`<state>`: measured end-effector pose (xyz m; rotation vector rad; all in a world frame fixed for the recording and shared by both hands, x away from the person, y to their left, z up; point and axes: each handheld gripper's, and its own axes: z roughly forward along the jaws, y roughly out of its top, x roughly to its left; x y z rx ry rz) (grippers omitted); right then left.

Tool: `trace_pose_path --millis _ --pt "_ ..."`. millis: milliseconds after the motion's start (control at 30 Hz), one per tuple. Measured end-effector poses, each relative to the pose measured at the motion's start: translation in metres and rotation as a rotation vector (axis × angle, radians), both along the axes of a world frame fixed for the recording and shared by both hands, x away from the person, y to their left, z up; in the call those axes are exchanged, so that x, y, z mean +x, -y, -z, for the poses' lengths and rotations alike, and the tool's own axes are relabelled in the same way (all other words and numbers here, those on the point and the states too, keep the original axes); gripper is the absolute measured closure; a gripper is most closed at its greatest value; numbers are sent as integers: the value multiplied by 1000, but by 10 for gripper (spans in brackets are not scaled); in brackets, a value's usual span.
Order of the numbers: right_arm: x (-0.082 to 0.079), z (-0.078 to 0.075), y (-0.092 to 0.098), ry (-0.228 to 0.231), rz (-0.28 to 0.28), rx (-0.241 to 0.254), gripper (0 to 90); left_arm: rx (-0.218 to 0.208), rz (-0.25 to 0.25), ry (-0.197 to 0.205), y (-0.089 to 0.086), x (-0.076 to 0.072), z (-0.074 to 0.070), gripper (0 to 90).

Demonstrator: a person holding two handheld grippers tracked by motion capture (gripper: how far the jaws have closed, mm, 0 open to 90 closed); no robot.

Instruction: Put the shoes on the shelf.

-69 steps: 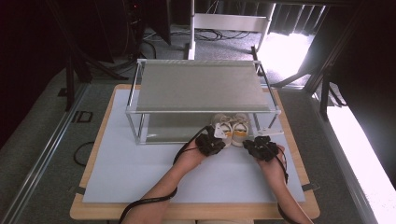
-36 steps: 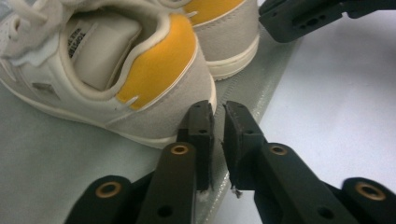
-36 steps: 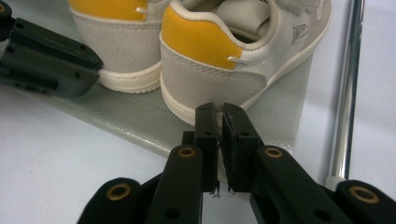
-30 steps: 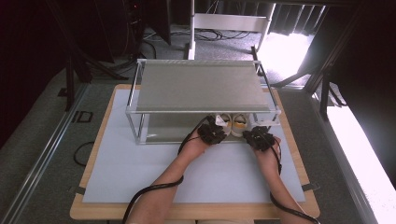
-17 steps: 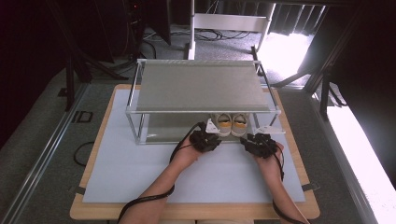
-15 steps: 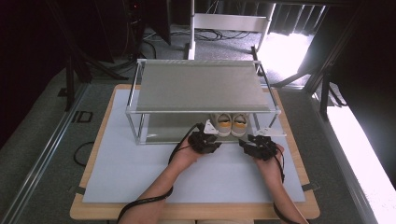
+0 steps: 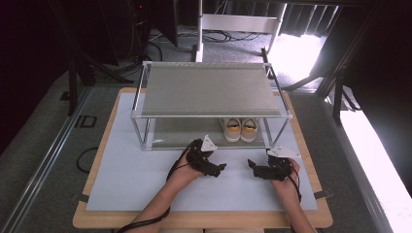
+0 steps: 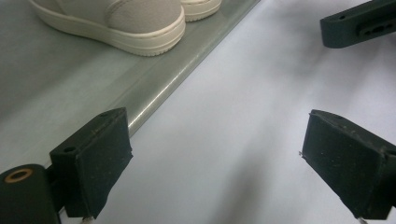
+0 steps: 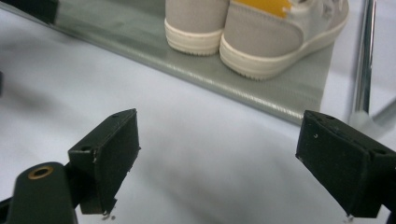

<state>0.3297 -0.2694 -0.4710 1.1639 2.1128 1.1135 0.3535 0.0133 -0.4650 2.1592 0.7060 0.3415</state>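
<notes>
Both shoes (image 7: pixel 240 129) now sit on the rack's lower shelf (image 7: pixel 184 133), left hand-held gripper (image 7: pixel 217 168) and right hand-held gripper (image 7: pixel 253 165) just spread empty, drawn back at lower centre: placement looks finished

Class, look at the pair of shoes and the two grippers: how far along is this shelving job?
Done: the pair of shoes stands side by side on the rack's lower shelf, heels toward the person. In hand: nothing; the left gripper and right gripper have just been opening, with empty jaws over the white mat, apart from the shoes. Left: seemingly only withdrawing the hands.
</notes>
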Motion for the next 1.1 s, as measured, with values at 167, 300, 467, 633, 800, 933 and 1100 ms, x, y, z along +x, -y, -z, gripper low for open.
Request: trace_pose_path --millis 167,300,467,633,800,933,1100 --pt "-7 2 9 5 9 9 128 -15 -9 2 -11 -8 4 68" --pt "-11 6 14 16 -4 -3 129 -19 -35 1 -21 -11 9 68" --pt "-15 7 17 19 -12 -10 129 -10 -36 8 -29 -18 11 68" --pt "-16 8 23 18 10 -1 129 -13 -49 22 -37 -26 13 68" --pt "-18 8 24 29 8 -6 130 -13 -56 43 -44 -36 14 68" --pt "-19 9 22 39 10 -30 135 -21 -67 58 -51 -43 15 68" --pt "-19 9 23 37 14 -22 136 -29 -87 77 -63 -51 18 68"
